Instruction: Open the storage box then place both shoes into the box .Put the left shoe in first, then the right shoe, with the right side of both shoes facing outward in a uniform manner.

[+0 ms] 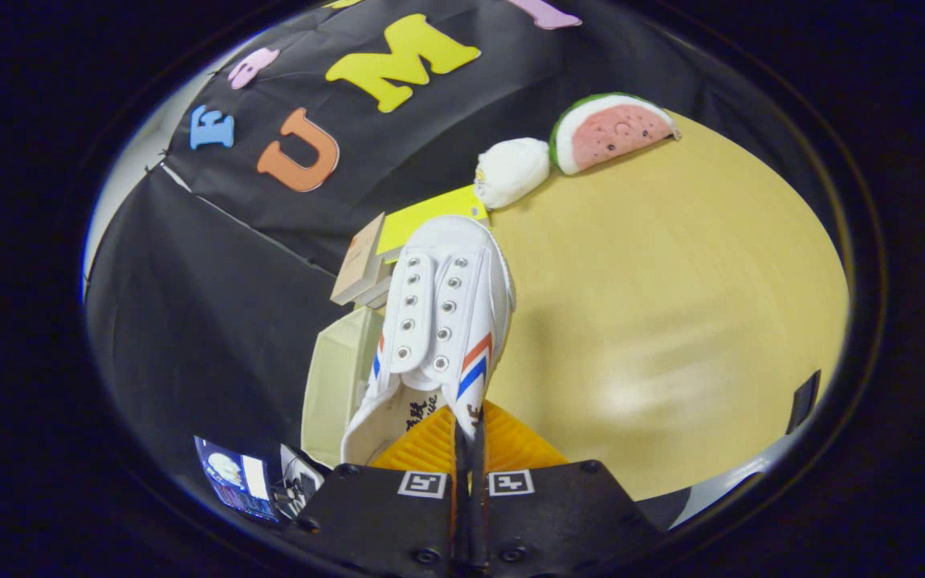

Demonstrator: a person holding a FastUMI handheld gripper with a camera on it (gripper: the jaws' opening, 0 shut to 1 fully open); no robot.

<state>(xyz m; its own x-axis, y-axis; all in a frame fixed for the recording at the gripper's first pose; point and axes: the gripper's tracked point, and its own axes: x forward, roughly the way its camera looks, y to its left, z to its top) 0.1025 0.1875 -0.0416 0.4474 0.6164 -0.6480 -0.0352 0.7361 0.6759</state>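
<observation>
Nearest the lens, two black finger mounts with square black-and-white markers carry the orange ribbed fingers (430,445) of the gripper (466,425), which are pressed almost together, clamping the rim of a white canvas sneaker (438,321) at its heel opening. Only a thin dark slit shows between the pads, and the shoe's collar is pinched in it. That sneaker has metal eyelets without laces, red and blue diagonal stripes on each side, and black printing on the insole; its toe points away from the fingers, raised above the tabletop.

Beneath and left of the shoe sits a pale cream storage box (338,385), its interior wall showing beside the sneaker's left flank. Just beyond the toe, a tan cardboard flap (360,258) and a yellow panel (422,218) stand up, apparently the box's raised lid, though I cannot tell for sure.

A light yellow wooden table (671,321) spreads to the right of the shoe. At its far edge, against the black cloth wall, lie a white plush ball (511,171) and a plush watermelon slice (613,128), touching each other.
</observation>
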